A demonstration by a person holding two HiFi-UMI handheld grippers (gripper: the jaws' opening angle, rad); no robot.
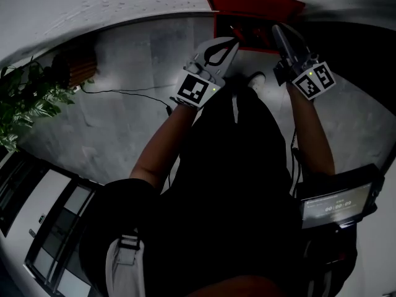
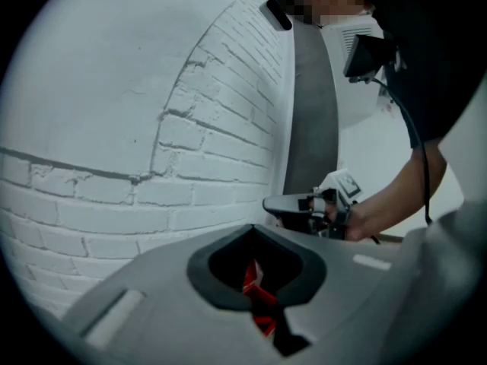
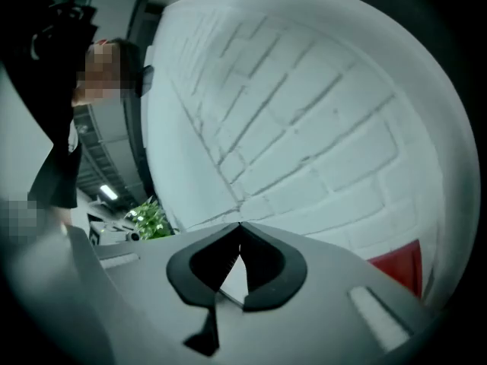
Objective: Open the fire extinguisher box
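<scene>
The red fire extinguisher box point(image 1: 253, 5) stands on the grey floor against the white brick wall, at the top of the head view. Its front below the red top looks dark, and I cannot tell how its door stands. My left gripper point(image 1: 234, 41) is just left of the box front, jaws together and nothing between them. My right gripper point(image 1: 278, 28) hangs in front of the box's right half, also shut and empty. In the left gripper view, red shows through the gap behind the left gripper's point(image 2: 255, 228) joined tips. A corner of the box point(image 3: 399, 268) lies at the lower right of the right gripper point(image 3: 240, 225).
A potted plant point(image 1: 25, 98) stands at the left, and a black cable point(image 1: 124, 93) runs across the floor. The person's shoe point(image 1: 257, 79) is close to the box. A small screen point(image 1: 337, 203) hangs at the person's right side. The brick wall point(image 2: 198, 150) is near both grippers.
</scene>
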